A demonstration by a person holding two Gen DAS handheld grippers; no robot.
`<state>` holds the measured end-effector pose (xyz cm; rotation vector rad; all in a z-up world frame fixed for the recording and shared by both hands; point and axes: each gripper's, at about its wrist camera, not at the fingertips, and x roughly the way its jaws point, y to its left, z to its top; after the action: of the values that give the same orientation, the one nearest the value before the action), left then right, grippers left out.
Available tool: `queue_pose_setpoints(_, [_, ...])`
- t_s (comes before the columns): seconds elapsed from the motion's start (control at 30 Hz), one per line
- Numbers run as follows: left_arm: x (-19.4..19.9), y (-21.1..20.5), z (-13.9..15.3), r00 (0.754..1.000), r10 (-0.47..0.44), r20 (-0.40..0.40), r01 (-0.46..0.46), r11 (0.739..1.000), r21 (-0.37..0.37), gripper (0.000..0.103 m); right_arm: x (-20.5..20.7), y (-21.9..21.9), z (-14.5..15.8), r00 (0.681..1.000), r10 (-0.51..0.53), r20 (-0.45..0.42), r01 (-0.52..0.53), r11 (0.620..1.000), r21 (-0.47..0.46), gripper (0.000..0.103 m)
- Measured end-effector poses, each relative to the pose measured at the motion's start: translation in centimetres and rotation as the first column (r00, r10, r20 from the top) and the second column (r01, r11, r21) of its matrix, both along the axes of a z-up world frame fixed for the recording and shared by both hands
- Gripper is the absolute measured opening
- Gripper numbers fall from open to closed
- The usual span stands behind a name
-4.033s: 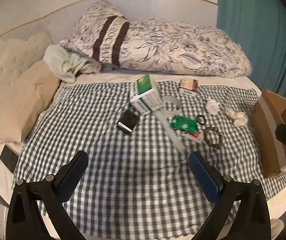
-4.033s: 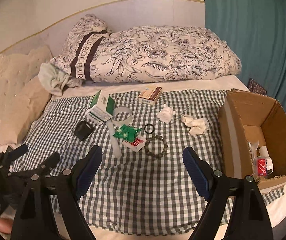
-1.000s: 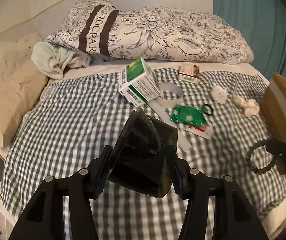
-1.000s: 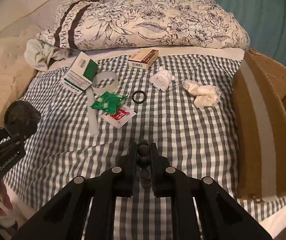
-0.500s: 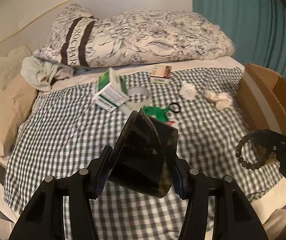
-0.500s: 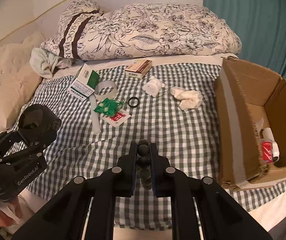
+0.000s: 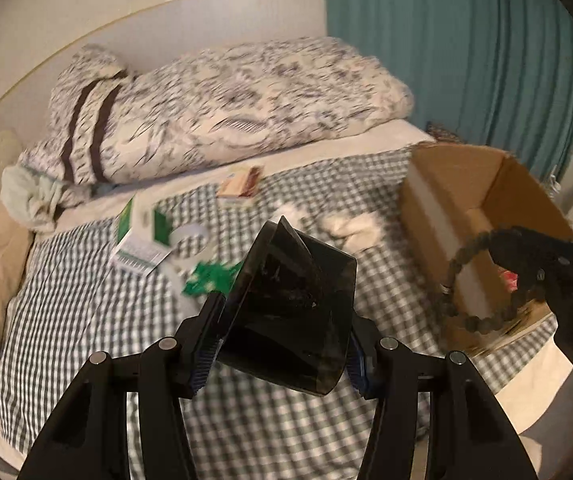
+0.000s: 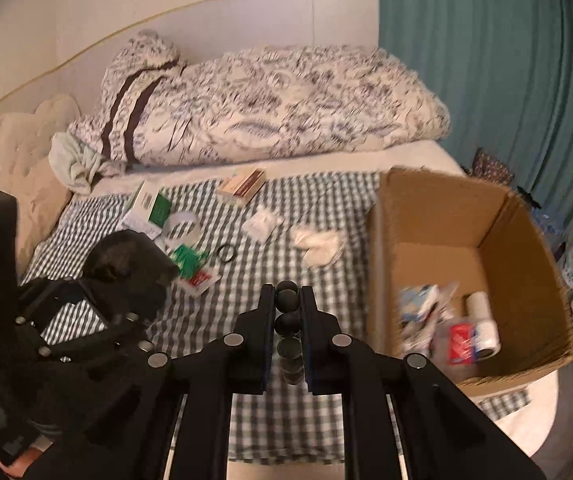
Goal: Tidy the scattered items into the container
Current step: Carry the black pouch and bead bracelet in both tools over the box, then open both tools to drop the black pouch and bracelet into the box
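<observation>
My left gripper (image 7: 282, 354) is shut on a dark smoky plastic case (image 7: 290, 312), held above the checked bedspread. My right gripper (image 8: 287, 292) is shut on a dark bead bracelet (image 8: 288, 324), which hangs as a loop (image 7: 452, 280) in front of the open cardboard box (image 8: 438, 208). That box stands at the bed's right edge with a white bottle (image 8: 482, 320) and a red packet (image 8: 460, 342) inside. On the bedspread lie a green-and-white carton (image 8: 146, 208), a tape roll (image 8: 182, 224), a green packet (image 8: 188, 258), a black ring (image 8: 226, 254), a small brown box (image 8: 242, 186) and two tissue wads (image 8: 318, 242).
A rolled floral duvet (image 8: 278, 112) fills the back of the bed, with beige pillows (image 8: 18, 148) at the left. A teal curtain (image 8: 486, 60) hangs behind the box. The bed's front edge (image 8: 526, 420) runs just below the box.
Both grippers have risen and swung right toward the cardboard box, still holding the dark case and the bracelet. The box's inside now shows in the right wrist view.
</observation>
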<state>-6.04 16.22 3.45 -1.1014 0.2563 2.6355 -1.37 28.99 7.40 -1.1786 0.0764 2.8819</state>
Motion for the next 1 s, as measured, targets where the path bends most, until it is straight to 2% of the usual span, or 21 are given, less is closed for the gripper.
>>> queue_pose_setpoints(0.27, [0.0, 6.8, 2.5, 0.995, -0.095, -0.023, 0.095, 0.995, 0.008, 0.055, 0.5, 5.1, 4.0, 0.996, -0.074, -0.048, 0.076, 0.997, 0.031, 0.011])
queue_pose_setpoints(0.47, [0.3, 12.7, 3.0, 0.983, -0.182, -0.021, 0.182, 0.983, 0.03, 0.055, 0.6, 10.2, 4.4, 0.989, -0.144, -0.035, 0.146, 0.989, 0.032, 0.011])
queue_pose_setpoints(0.6, [0.6, 16.1, 2.5, 0.973, -0.229, -0.01, 0.229, 0.973, 0.03, 0.055, 0.8, 13.5, 3.7, 0.982, -0.188, -0.015, 0.188, 0.982, 0.028, 0.011])
queue_pose_setpoints(0.73, [0.7, 19.1, 0.7, 0.966, -0.256, 0.023, 0.256, 0.967, 0.009, 0.055, 0.8, 16.7, 2.0, 0.974, -0.226, 0.021, 0.226, 0.974, 0.012, 0.011])
queue_pose_setpoints(1.0, [0.3, 21.6, -2.4, 0.963, -0.258, 0.077, 0.26, 0.965, -0.021, 0.055, 0.7, 20.2, -1.1, 0.963, -0.26, 0.073, 0.262, 0.965, -0.017, 0.011])
